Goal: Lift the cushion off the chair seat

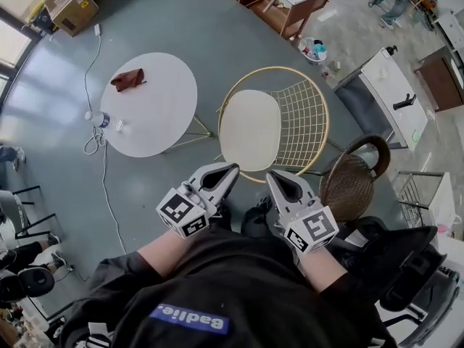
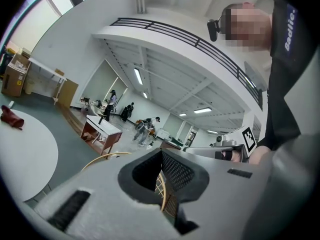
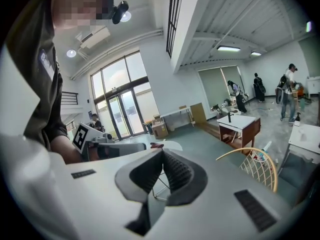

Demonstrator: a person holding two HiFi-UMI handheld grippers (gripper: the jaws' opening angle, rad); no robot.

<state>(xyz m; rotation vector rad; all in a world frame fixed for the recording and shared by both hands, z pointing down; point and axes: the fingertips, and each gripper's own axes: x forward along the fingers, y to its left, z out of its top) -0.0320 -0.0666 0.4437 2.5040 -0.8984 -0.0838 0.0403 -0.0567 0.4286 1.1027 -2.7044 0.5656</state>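
A cream cushion (image 1: 250,129) lies on the seat of a gold wire chair (image 1: 303,118) in the head view. Both grippers hover just short of the chair's near rim, apart from the cushion. My left gripper (image 1: 232,170) has its jaws together with nothing between them, and its tip points at the seat's near left edge. My right gripper (image 1: 272,175) is likewise shut and empty, beside the left one. The left gripper view shows the chair's gold rim (image 2: 102,159) past the shut jaws (image 2: 161,153). In the right gripper view the rim (image 3: 256,159) rises to the right of the jaws (image 3: 162,152).
A round white table (image 1: 156,114) with a dark red cloth (image 1: 128,79) stands left of the chair. A brown wicker seat (image 1: 351,183) is close on the right, by the right gripper. A bottle and cable (image 1: 98,119) lie on the grey floor.
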